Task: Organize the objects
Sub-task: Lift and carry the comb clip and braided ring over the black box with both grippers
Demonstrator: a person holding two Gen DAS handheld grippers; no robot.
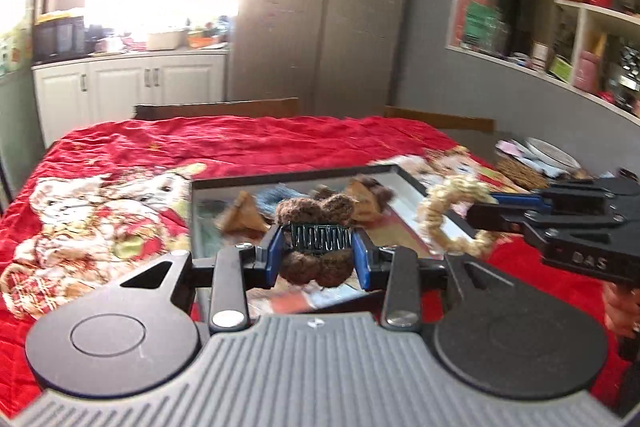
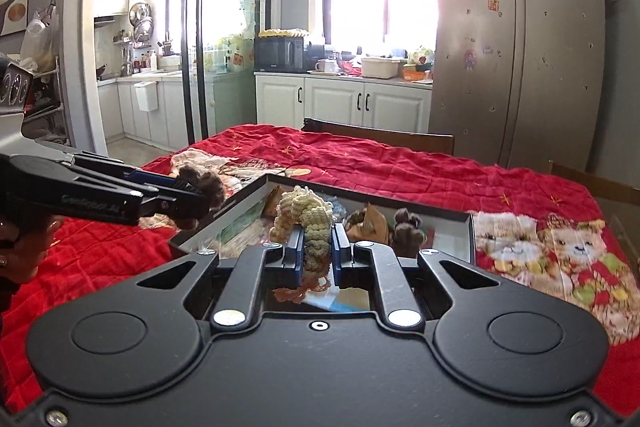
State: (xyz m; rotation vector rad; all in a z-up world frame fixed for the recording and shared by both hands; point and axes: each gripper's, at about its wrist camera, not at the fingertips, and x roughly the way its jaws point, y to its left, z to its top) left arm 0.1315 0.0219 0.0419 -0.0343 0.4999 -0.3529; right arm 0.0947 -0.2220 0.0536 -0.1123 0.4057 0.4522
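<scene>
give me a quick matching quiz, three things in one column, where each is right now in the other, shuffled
Things:
1. brown fuzzy hair claw
2. cream knitted scrunchie
3. tan triangular piece

Places:
A. lying in the tray
B. held in the left hand-held gripper
C. held in the right hand-held gripper

Pairs: 1-B, 2-C, 3-A

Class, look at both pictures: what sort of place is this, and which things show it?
Probably a home kitchen-dining area: a tall fridge, white cabinets with a microwave on top.
</scene>
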